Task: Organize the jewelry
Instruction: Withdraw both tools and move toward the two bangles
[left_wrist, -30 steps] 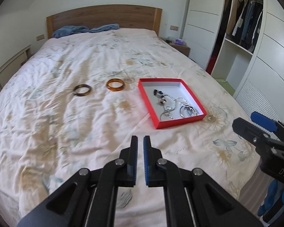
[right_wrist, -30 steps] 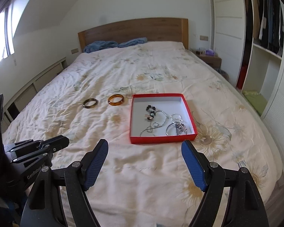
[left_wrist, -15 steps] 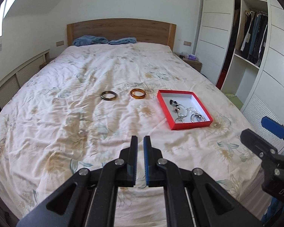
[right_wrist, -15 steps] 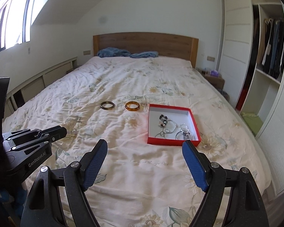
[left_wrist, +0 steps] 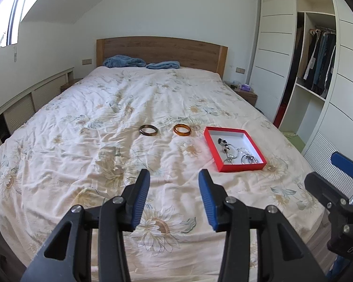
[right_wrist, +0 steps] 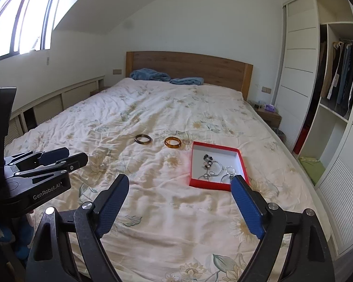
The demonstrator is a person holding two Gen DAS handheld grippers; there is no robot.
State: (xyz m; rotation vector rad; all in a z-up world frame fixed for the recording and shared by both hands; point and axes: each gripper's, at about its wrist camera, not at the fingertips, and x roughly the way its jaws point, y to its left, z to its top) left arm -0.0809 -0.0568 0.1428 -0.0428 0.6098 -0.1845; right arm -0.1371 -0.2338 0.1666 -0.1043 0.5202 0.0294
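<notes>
**Q:** How far along is the tidying in this bedroom?

**A:** Partly done, by the look of it. A red box [left_wrist: 234,150] sits on the bed [left_wrist: 87,141] at about 1 o'clock from the left gripper [left_wrist: 174,196], and it already holds a tangle of chains and rings [left_wrist: 235,152].

**Q:** What is left out?

**A:** Two bangles. An amber bangle [left_wrist: 182,130] lies just beside the box's far left corner, at 12 o'clock in the left view. A dark bangle [left_wrist: 148,130] lies farther left, at 11 o'clock, well apart from the box. Both rest flat on the flowered cover.

**Q:** And the tools?

**A:** Neither holds anything. The left gripper's jaws are spread apart over the near edge of the bed. The right gripper [right_wrist: 180,205] hangs with its jaws wide as well, the box at 1 o'clock between its blue pads [right_wrist: 247,208].

**Q:** So the remaining work?

**A:** Likely picking up each bangle and setting it in the box; neither is yet touched.
</notes>
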